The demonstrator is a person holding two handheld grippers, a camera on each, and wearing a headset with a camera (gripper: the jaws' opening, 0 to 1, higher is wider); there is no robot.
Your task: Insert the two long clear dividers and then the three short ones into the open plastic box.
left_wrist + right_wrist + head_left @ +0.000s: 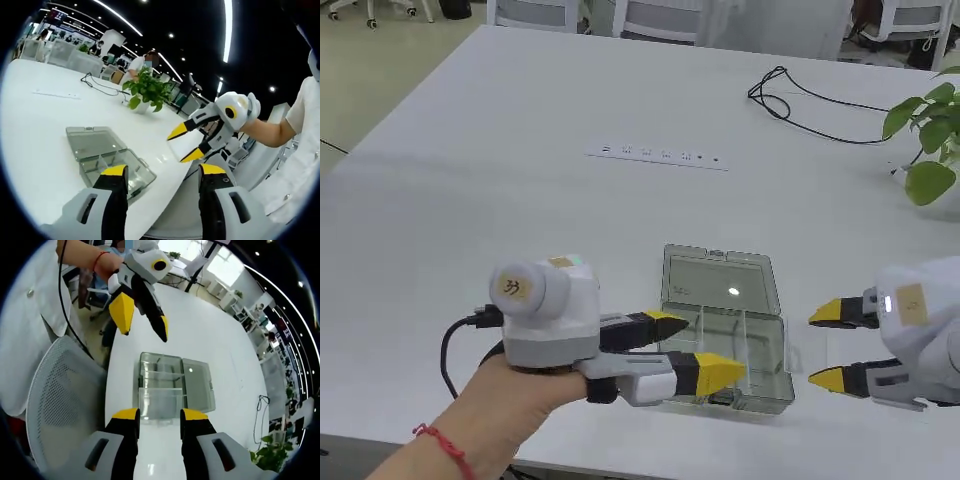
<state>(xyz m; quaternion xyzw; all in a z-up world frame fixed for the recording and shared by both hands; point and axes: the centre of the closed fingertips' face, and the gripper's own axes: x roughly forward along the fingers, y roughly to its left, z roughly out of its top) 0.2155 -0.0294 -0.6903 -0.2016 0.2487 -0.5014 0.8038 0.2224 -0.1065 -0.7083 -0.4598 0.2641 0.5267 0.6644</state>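
white table (520, 180) fills the head view, with a black cable (800, 105) and a plant (928, 140) at upper right. the open plastic box (730, 350) sits at lower centre. its lid is laid back toward the top of the frame and the tray's long axis runs left to right. your left gripper (708, 345) comes in from lower left, jaws apart and empty, tips over the tray's left half. your right gripper (817, 348) comes in from the right edge, jaws spread one above the other. its tips point left at the tray's right end and sit just beside it.

left gripper view: your own jaws rise wide apart at the bottom with nothing between them, and the box (107, 160) lies just beyond the left jaw. the right gripper sits at centre right with a clear divider (184, 146) spanning the gap between its yellow tips.

right gripper view: the divider (160, 404) lies across your jaw tips, apparently pinched by its two ends. the tray is straight ahead beyond it, running up the frame, so the divider lies crosswise to the tray's length. some partitions seem to stand inside already. your right hand carries the piece and is nearer its slot, so the move likely turns on keeping that crosswise line as you come over the tray. whether this divider is a long or a short one cannot be told.
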